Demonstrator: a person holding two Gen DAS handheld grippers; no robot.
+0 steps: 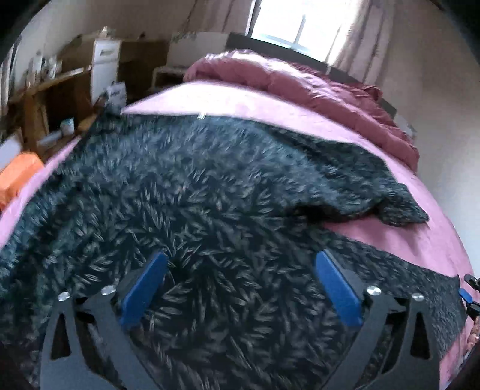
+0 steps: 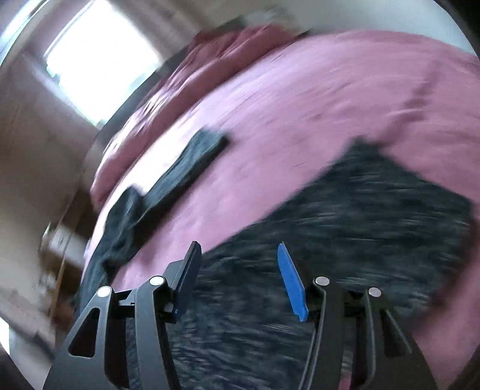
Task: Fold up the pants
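Observation:
The pants (image 1: 210, 186) are dark with a pale leaf print and lie spread over the pink bed sheet (image 1: 390, 240). One leg runs to the far right, the other lies along the near right edge. My left gripper (image 1: 240, 264) is open and empty just above the fabric. In the blurred right wrist view the pants (image 2: 360, 216) fill the lower right and one leg (image 2: 186, 168) stretches to the left. My right gripper (image 2: 237, 255) is open and empty over the pants. Its tip also shows in the left wrist view (image 1: 469, 292).
A bunched dark pink duvet (image 1: 300, 81) lies at the head of the bed under a bright window (image 1: 300, 24). Wooden shelves (image 1: 54, 90) with clutter stand at the left. An orange item (image 1: 18, 174) sits beside the bed's left edge.

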